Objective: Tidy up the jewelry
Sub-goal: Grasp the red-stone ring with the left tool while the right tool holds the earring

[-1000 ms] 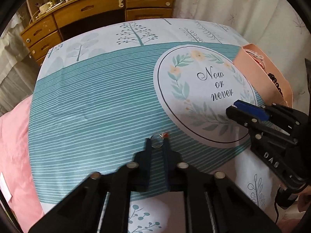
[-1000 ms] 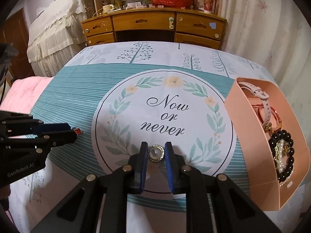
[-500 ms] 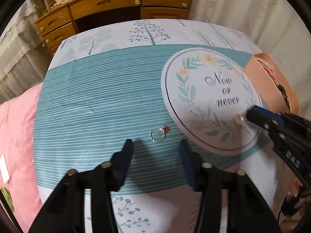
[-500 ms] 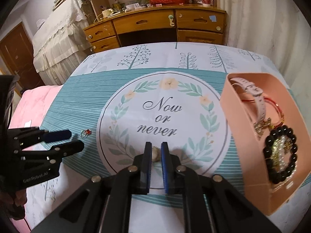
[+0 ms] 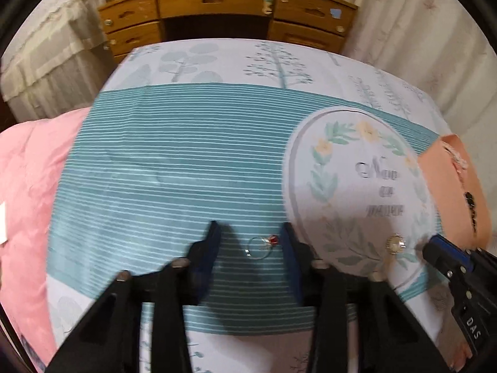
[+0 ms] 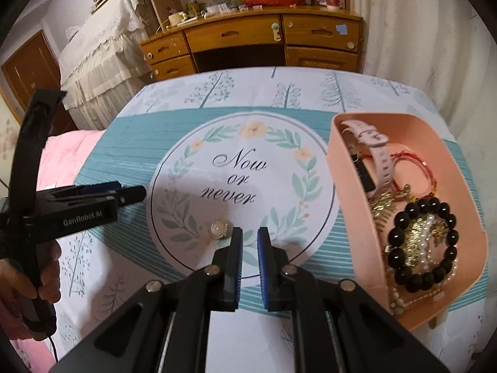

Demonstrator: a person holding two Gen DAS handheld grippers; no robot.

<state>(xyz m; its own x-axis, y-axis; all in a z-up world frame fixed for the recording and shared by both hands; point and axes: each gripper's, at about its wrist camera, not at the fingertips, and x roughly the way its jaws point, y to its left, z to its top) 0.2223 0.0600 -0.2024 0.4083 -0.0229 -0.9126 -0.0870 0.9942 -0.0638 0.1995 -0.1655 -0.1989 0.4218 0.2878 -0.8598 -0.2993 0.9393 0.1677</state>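
A thin silver ring with a red stone lies on the teal striped cloth between the fingers of my open left gripper, nearer the right finger. A round pearl brooch lies on the white printed circle, just left of my right gripper; it also shows in the left wrist view. The right gripper's jaws stand a small gap apart and hold nothing. A pink jewelry box stands to the right with a pink watch, a black bead bracelet and other pieces inside.
The cloth covers a bed with a pink blanket at its left. A wooden desk with drawers stands beyond the far edge. White curtains hang at the right.
The left gripper opened, letting go of the ring, and now straddles it. The right gripper let go of the brooch, which now lies left of its fingers, and both grippers shifted.
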